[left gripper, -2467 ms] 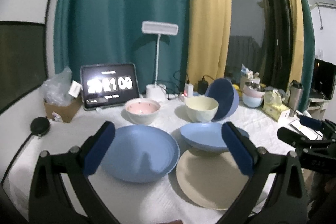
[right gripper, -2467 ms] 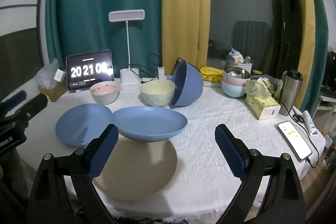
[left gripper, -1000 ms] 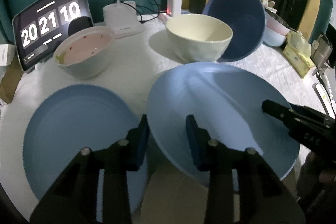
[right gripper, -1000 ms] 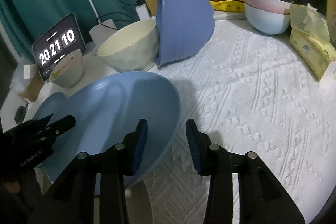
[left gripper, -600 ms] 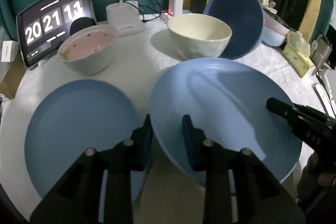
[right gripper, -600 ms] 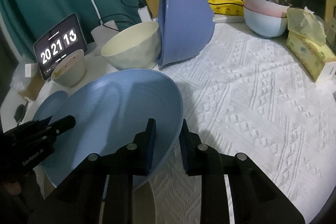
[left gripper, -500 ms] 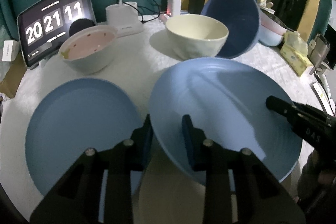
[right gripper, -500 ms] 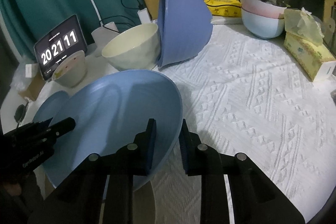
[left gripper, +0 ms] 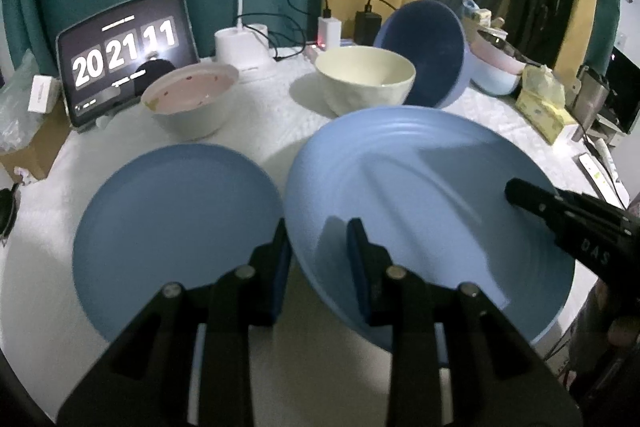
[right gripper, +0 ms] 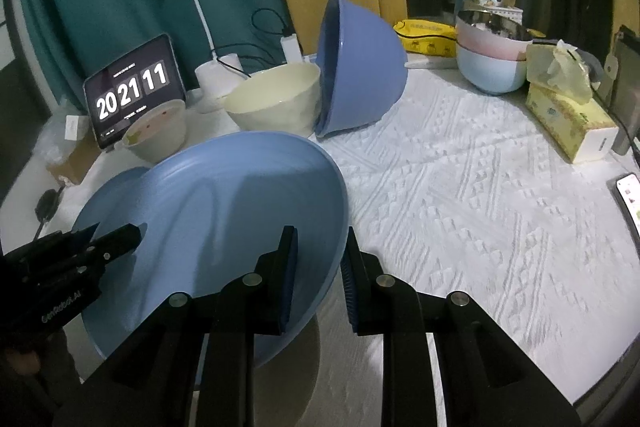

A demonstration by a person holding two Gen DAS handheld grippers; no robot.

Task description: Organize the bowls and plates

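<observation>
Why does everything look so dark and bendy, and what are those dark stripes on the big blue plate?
Both views are dim, lit mostly from behind the grippers. Left wrist view: the fisheye lens curves the curtains, and the clock tablet glows; the left gripper throws shadows across the big blue plate. Right wrist view: the right gripper shadows the same plate, and the picture corners go black.

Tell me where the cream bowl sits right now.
The cream bowl stands on the white tablecloth at the back, centre in the left wrist view, touching the tipped dark blue bowl, with the pink bowl apart on its other side.
</observation>
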